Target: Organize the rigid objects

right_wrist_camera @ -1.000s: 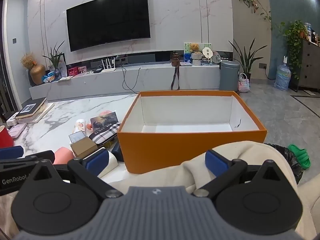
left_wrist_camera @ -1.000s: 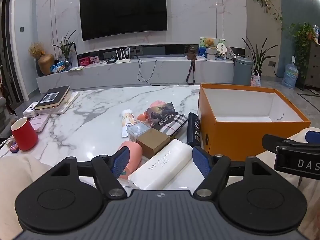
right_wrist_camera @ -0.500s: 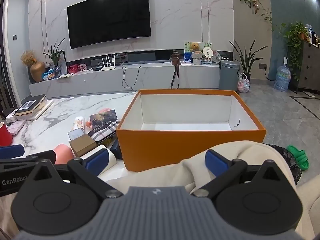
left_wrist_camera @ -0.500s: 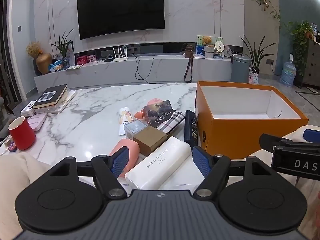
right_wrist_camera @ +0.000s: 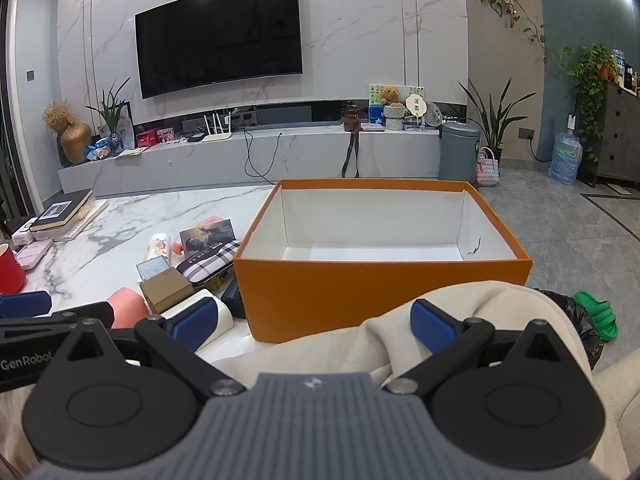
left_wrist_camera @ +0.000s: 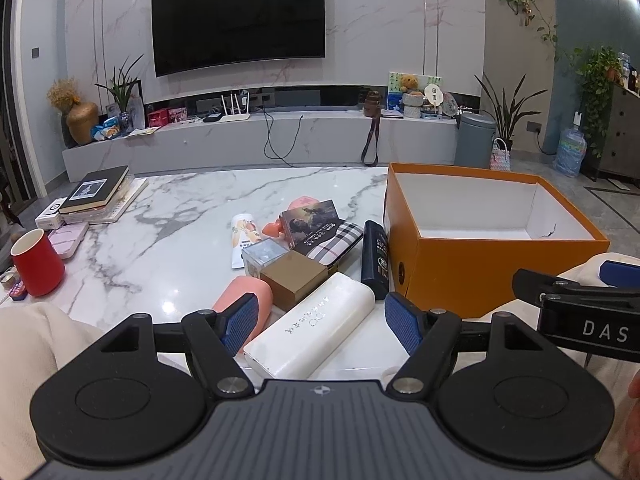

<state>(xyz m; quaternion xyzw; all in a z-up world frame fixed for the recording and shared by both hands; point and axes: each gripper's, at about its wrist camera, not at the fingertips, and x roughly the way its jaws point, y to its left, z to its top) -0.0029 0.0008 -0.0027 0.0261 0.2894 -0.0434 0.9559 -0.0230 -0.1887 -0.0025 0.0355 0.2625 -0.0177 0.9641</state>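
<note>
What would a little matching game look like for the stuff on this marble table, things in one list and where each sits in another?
Things:
1. red mug
2. white case
3. dark bottle
4. black book

Places:
A. lying against the orange box
B. between the open left gripper fingers
C. on a stack at the far left
D. near left table edge

Pairs: 1-D, 2-B, 3-A, 4-C

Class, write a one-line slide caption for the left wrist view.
Open left gripper hovers over a white case beside an empty orange box.
</note>
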